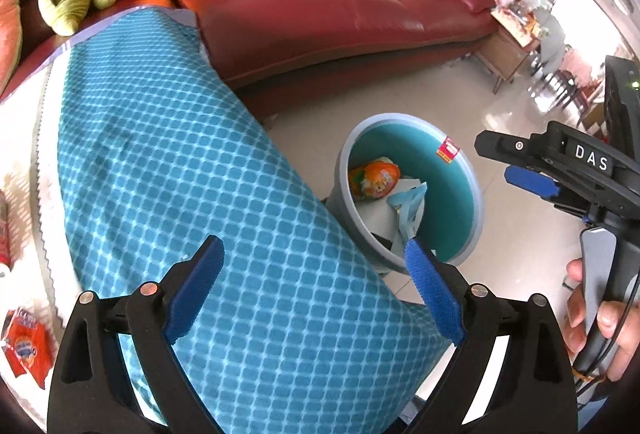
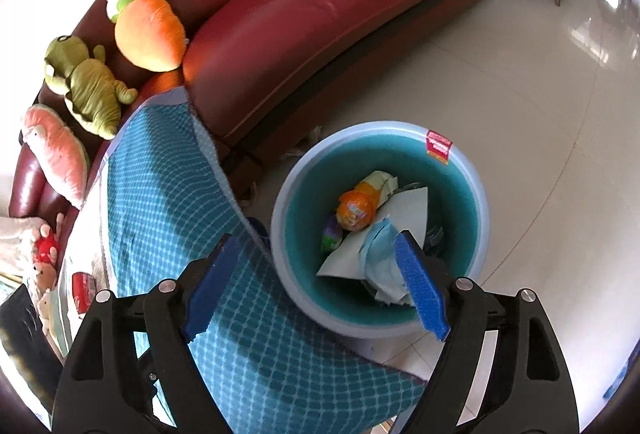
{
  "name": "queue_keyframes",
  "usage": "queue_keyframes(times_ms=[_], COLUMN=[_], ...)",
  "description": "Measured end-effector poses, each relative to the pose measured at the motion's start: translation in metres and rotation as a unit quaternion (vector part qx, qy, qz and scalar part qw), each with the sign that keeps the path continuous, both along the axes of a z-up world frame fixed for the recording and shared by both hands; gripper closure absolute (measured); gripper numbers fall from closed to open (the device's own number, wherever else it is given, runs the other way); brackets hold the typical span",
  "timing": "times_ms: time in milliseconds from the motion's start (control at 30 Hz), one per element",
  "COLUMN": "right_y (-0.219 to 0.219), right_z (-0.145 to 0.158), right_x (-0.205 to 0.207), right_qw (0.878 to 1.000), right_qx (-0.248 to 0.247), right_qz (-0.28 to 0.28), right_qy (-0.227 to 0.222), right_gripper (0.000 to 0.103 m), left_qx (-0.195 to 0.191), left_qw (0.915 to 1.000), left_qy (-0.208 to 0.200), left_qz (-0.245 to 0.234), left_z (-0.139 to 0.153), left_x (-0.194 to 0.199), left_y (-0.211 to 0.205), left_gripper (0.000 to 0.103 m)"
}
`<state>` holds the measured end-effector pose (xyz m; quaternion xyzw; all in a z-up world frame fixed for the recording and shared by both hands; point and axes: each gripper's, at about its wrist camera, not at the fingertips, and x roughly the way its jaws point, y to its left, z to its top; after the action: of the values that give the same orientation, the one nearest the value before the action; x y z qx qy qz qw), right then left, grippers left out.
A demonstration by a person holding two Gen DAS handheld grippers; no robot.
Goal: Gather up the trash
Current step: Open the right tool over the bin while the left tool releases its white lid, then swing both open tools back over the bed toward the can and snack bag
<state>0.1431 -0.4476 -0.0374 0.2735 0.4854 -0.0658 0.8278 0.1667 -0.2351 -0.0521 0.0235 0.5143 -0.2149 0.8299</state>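
Fingers of your left gripper stand wide apart with nothing between them, poised over the blue checked cloth. Ahead of your right-hand finger sits the bin, holding an orange wrapper, white paper and a pale blue scrap. Far off to the left of your fingers a red packet lies on the white surface; it looks like trash not yet collected, and if you swing toward it carelessly the open fingers could snag the cloth and drag it. Your right gripper shows at the right edge.

From the right wrist, your right gripper is likewise spread wide and empty. The bin's rim lies between the fingers, its crumpled blue scrap just beside the right-hand finger. Dip lower and that finger may catch the scrap, or knock the rim and tip the bin. A red can lies left of the fingers.
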Motion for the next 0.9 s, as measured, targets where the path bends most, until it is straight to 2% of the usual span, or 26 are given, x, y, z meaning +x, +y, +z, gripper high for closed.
queue_keyframes(times_ms=[433,900], right_y=[0.076,0.18], right_z=[0.034,0.048], right_x=[-0.016,-0.014], right_qw=[0.998,0.99], right_qx=[-0.01,-0.018], right_qz=[0.053,0.138], right_qy=[-0.02,-0.023], right_gripper=[0.026,0.026], left_qx=[-0.023,-0.045], left_qw=[0.9981,0.9885], left_qy=[-0.025,-0.04], left_qz=[0.051,0.139], left_z=[0.024,0.033], left_x=[-0.033,-0.054], left_y=[0.078,0.189], left_gripper=[0.008,0.007])
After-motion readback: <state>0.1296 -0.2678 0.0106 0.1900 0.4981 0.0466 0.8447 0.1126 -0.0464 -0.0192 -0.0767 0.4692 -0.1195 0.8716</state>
